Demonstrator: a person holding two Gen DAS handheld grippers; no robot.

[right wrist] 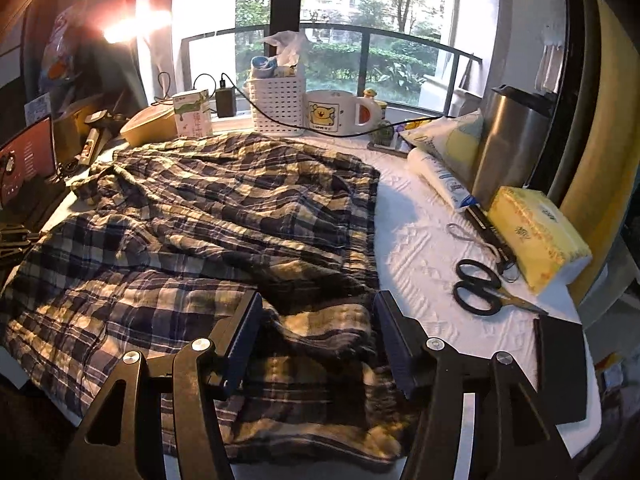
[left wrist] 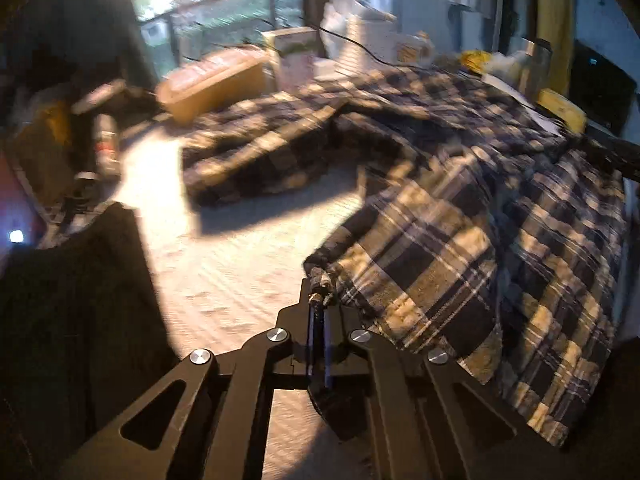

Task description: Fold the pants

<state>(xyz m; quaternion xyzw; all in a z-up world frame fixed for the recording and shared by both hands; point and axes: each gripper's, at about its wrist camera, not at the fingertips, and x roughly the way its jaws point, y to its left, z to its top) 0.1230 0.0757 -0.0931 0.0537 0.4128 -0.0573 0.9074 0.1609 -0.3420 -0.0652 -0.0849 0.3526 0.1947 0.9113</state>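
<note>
The plaid pants (right wrist: 208,216), checked in dark blue and beige, lie rumpled across a white textured tabletop (right wrist: 420,248). In the left wrist view my left gripper (left wrist: 320,292) is shut on a bunched corner of the pants' hem (left wrist: 320,272), and the cloth (left wrist: 460,240) trails off to the right and back. In the right wrist view my right gripper (right wrist: 318,320) is open, its two black fingers (right wrist: 244,328) standing apart over the near waistband edge of the pants. Cloth lies between the jaws but the pads do not press on it.
Black-handled scissors (right wrist: 480,288), a yellow tissue pack (right wrist: 536,236), a pen and a steel canister (right wrist: 512,140) line the right side. A white basket (right wrist: 276,104), a mug (right wrist: 340,112), a carton and cables stand at the back by the window. A dark slab (right wrist: 560,364) lies near right.
</note>
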